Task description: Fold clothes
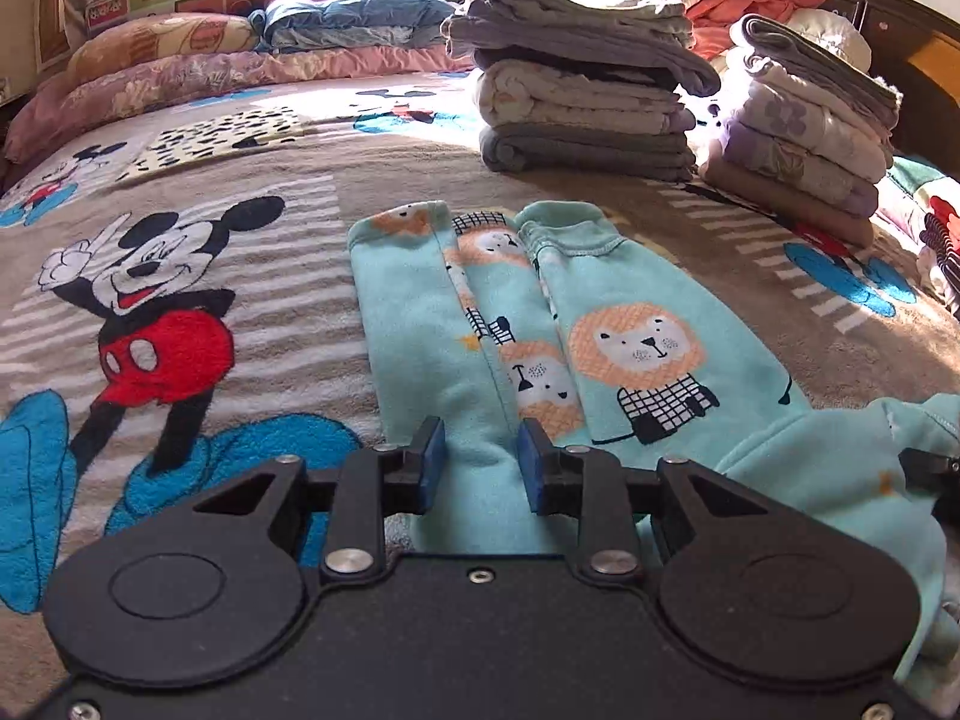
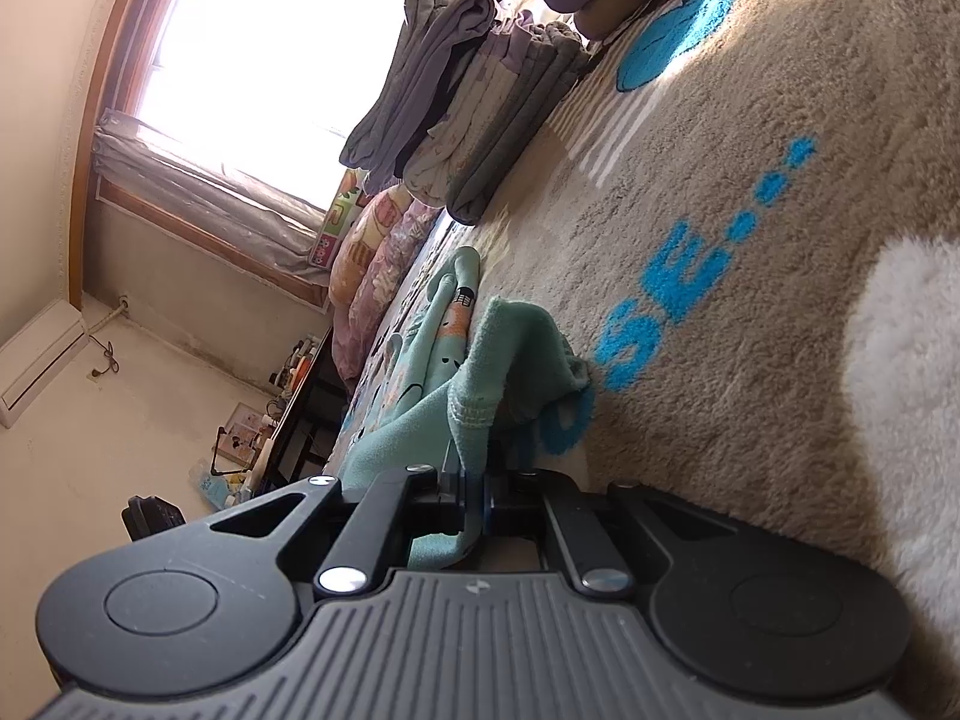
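Lion-print garment (image 1: pixel 600 324) flat on bed blanket (image 1: pixel 252 276), near edge | left hand-held gripper (image 1: pixel 482 459) spread above it, pinching nothing | right hand-held gripper (image 2: pixel 474 495) clamped on its lifted hem | folded stacks (image 1: pixel 582 96) at far side

Each black gripper (image 1: pixel 482 465) (image 2: pixel 474 501) has blue finger pads (image 1: pixel 433 456) and silver screws

Two low wrist views, shared bed (image 1: pixel 300 180)
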`<state>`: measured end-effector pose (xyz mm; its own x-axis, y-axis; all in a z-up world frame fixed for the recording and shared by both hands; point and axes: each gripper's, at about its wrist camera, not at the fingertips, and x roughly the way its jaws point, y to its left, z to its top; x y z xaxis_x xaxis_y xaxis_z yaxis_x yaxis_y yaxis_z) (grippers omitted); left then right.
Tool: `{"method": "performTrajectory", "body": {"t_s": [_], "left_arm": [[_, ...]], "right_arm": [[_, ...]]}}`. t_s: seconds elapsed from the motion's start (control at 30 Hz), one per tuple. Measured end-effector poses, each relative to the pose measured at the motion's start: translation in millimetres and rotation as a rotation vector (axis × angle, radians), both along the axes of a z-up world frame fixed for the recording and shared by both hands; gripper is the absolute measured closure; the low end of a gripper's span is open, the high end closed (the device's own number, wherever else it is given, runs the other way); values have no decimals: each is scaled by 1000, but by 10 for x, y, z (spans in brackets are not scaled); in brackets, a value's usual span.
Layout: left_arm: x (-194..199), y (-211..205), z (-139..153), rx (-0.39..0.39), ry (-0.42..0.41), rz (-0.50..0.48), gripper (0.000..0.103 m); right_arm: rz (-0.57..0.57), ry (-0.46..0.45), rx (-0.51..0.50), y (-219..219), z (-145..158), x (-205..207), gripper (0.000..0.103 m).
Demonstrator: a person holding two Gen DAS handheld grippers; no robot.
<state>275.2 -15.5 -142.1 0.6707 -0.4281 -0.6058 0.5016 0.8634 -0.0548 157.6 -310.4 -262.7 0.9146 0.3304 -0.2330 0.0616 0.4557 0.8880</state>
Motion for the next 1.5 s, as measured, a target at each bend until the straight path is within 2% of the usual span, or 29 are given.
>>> {"method": "performTrajectory", "body": {"t_s": [0.03, 0.13, 0.17, 0.27, 0.33, 0.4, 0.47, 0.53, 0.6, 0.7, 0.77, 0.8, 0.83, 0.9, 0.93, 1.0, 1.07, 1.3, 1.5], "left_arm": [[-85, 72, 104, -34, -29, 2, 77], [-406, 386, 317, -169, -40, 41, 77], [-503, 447, 317, -180, -37, 50, 77], [-852, 551, 225, -115, -24, 74, 77], [-1073, 566, 176, -104, -21, 79, 77], [-1232, 554, 137, -115, -17, 68, 77], [-1308, 426, -62, -64, 4, 24, 77], [-1380, 293, -272, -10, 26, -21, 76], [-1445, 302, -269, -1, -16, -36, 75], [-1540, 466, -54, -66, -58, -65, 75], [-1601, 534, -2, -82, -96, -90, 70], [-1616, 547, -5, -84, -103, -104, 65], [-1640, 519, -33, -65, -114, -126, 56], [-1690, 452, -95, -21, -138, -173, 55], [-1721, 392, -141, 20, -157, -205, 55], [-1788, 273, -247, 122, -204, -252, 54], [-1812, 242, -311, 179, -239, -257, 54], [-1733, 305, -358, 166, -229, -270, 54], [-1660, 376, -358, 97, -167, -275, 54]], "right_arm": [[0, -3, 4, -2, 2, -4, 97], [-4, -10, 13, -10, 1, -9, 95], [-6, -12, 16, -12, 2, -9, 93], [-7, -16, 26, -15, 5, -13, 91], [-12, -20, 25, -11, 21, -28, 88], [-22, -28, 33, -8, 42, -49, 82], [-35, -38, 48, -14, 61, -79, 70], [-49, -47, 67, -26, 82, -112, 65], [-72, -46, 77, -52, 103, -152, 64], [-122, -46, 132, -135, 93, -223, 64], [-139, -29, 133, -166, 101, -217, 64], [-139, -20, 125, -168, 109, -199, 64], [-132, -21, 125, -161, 113, -171, 66], [-123, 1, 101, -118, 162, -124, 85], [-119, 14, 88, -95, 189, -101, 92], [-132, 35, 80, -57, 270, -87, 93], [-143, 41, 69, -31, 404, -73, 95], [-144, 34, 7, 120, 1005, 118, 96], [-117, 34, -34, 327, 1423, 454, 96]]}}
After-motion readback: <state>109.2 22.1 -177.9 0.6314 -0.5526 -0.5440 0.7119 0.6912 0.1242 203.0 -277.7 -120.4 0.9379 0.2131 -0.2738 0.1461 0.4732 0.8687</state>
